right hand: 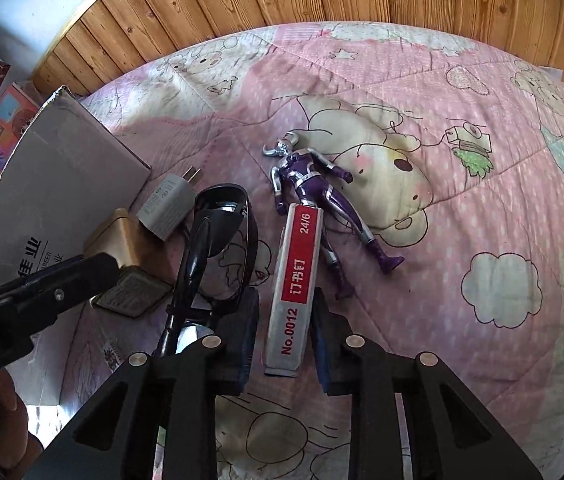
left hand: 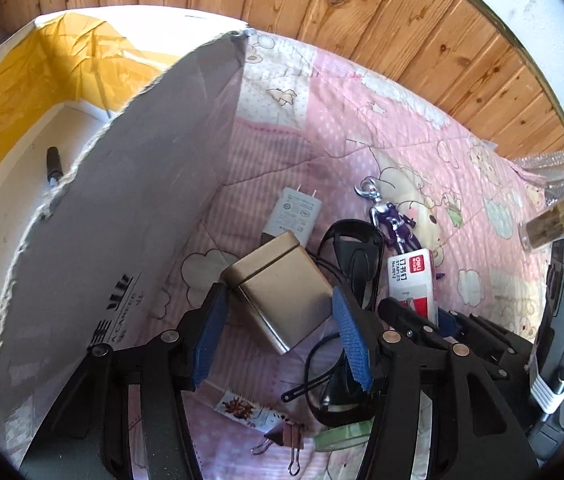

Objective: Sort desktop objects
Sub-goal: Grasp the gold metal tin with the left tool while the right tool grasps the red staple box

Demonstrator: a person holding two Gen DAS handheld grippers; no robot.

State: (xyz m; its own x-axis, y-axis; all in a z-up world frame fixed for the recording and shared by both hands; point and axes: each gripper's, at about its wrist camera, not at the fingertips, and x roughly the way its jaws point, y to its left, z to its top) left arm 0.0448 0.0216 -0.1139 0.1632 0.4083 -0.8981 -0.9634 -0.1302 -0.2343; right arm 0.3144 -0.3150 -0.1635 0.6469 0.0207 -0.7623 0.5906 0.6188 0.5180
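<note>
Cardboard box (left hand: 94, 208) stands far left with its flap up; inside we see only a small black cylinder (left hand: 53, 165).

Our left gripper (left hand: 280, 334) is wide open, blue pads (left hand: 210, 336) on either side of the metal tin (left hand: 278, 286), apparently with gaps on both sides. Nothing held. The tin lies on the pink quilt (right hand: 461, 208), leaning on the white charger (right hand: 168, 210), with the black glasses (right hand: 222, 248) just beside it.

Our right gripper (right hand: 283, 334) is narrowed around the staples box (right hand: 295, 284). The fingers (right hand: 242, 340) flank its near end; we can't tell if they're pressing yet. The box lies across the leg of the purple figure (right hand: 313, 196).

We judge this as the grasp stage of two picks. Next: close both firmly, lift without snagging the glasses or figure, carry left into the box.
</note>
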